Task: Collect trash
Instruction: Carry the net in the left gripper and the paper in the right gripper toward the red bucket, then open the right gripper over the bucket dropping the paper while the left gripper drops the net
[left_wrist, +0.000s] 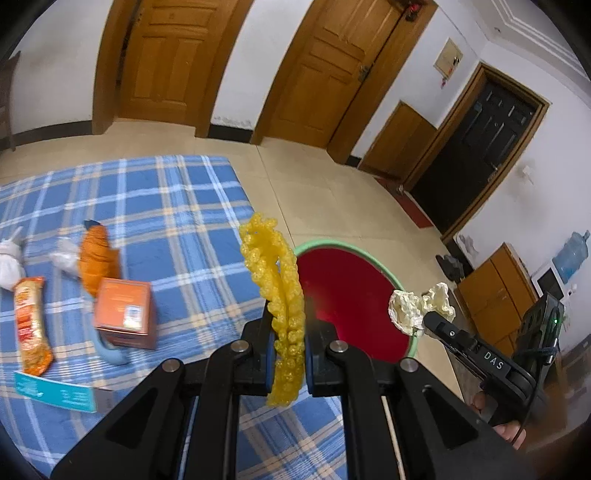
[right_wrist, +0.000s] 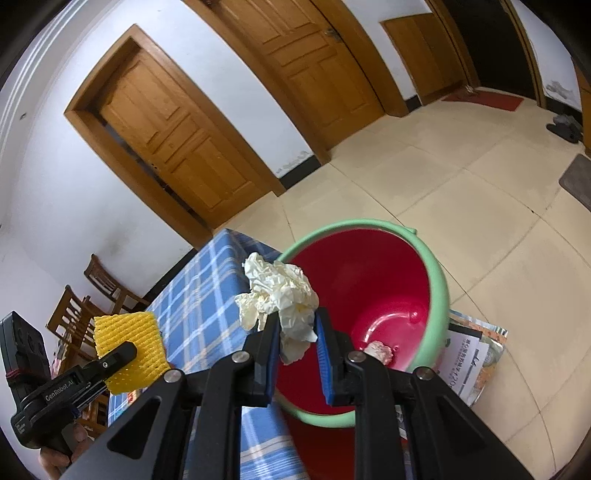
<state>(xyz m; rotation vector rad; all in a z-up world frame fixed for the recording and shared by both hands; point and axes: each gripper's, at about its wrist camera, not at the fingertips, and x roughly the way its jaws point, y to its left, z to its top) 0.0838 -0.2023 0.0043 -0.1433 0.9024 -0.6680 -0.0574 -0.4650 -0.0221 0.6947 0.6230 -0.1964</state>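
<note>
My left gripper (left_wrist: 287, 317) is shut on a yellow foam fruit net (left_wrist: 275, 291) and holds it above the edge of the blue plaid table (left_wrist: 177, 206), next to the red bin with a green rim (left_wrist: 354, 291). My right gripper (right_wrist: 296, 325) is shut on a crumpled white paper (right_wrist: 280, 291) and holds it over the bin's near rim (right_wrist: 436, 280). A small paper wad (right_wrist: 378, 350) lies in the bin's bottom. The net also shows in the right wrist view (right_wrist: 129, 343), and the paper in the left wrist view (left_wrist: 417, 306).
On the table lie an orange box (left_wrist: 123, 314), an orange wrapper (left_wrist: 96, 262), a snack packet (left_wrist: 31, 325), a teal card (left_wrist: 55, 391), white tissue wads (left_wrist: 9, 258) and a clear bag (left_wrist: 66, 258). Papers (right_wrist: 469, 362) lie on the floor by the bin. Wooden chairs (right_wrist: 85, 302) stand behind the table.
</note>
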